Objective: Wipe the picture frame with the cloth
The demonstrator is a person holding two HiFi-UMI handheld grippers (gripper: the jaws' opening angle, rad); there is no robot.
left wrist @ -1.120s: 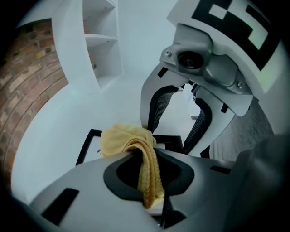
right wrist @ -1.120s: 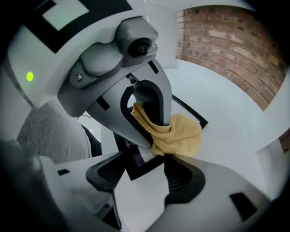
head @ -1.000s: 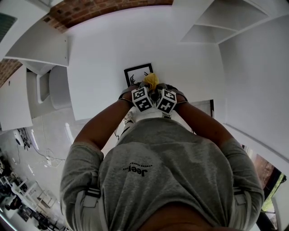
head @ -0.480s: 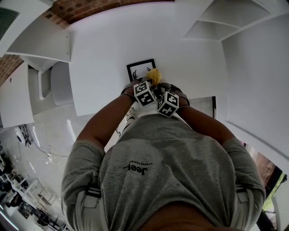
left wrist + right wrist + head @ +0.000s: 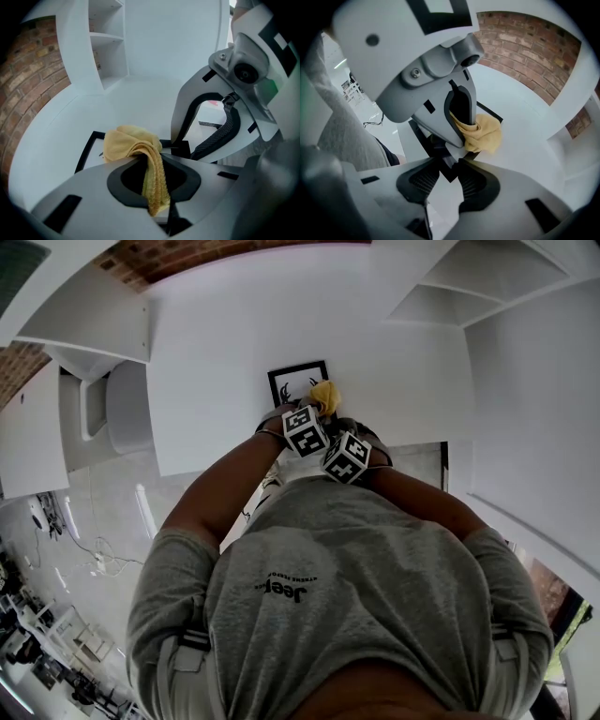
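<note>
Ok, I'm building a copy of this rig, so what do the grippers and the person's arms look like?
Both the left gripper and the right gripper have pale grey plastic shells, black ribbed pads and a cube of black-and-white square markers. The person wears a grey short-sleeved T-shirt. The right jaws have just been closing, the picture frame corner between them.

yellow cloth (image 5: pixel 323 396) on black picture frame (image 5: pixel 292 382)
</note>
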